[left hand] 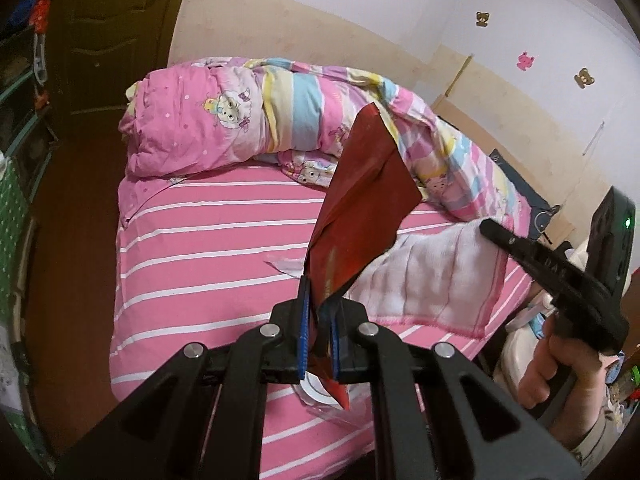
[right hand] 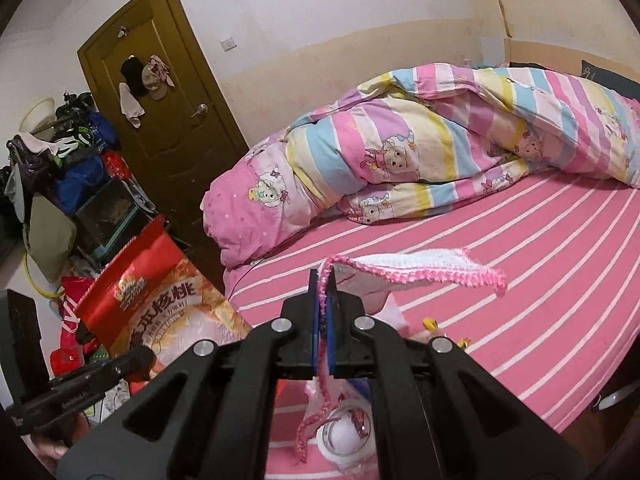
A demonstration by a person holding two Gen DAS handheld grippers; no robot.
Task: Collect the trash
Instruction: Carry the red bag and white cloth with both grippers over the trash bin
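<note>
My left gripper (left hand: 319, 322) is shut on a red snack bag (left hand: 360, 208) and holds it upright above the pink striped bed (left hand: 200, 264). The bag's printed front also shows in the right wrist view (right hand: 160, 300), at the left. My right gripper (right hand: 323, 304) is shut on the pink crocheted edge of a white towel (right hand: 416, 270) and lifts that corner off the bed. The towel also lies in the left wrist view (left hand: 432, 280), with the right gripper's body beside it. A clear plastic wrapper with a white disc (right hand: 344, 438) lies under the right gripper.
A rolled pink cartoon quilt (right hand: 420, 148) fills the far side of the bed. A brown door (right hand: 160, 112) and a cluttered rack of bags and clothes (right hand: 72, 168) stand left of the bed. Small yellow scraps (right hand: 430, 323) lie on the sheet.
</note>
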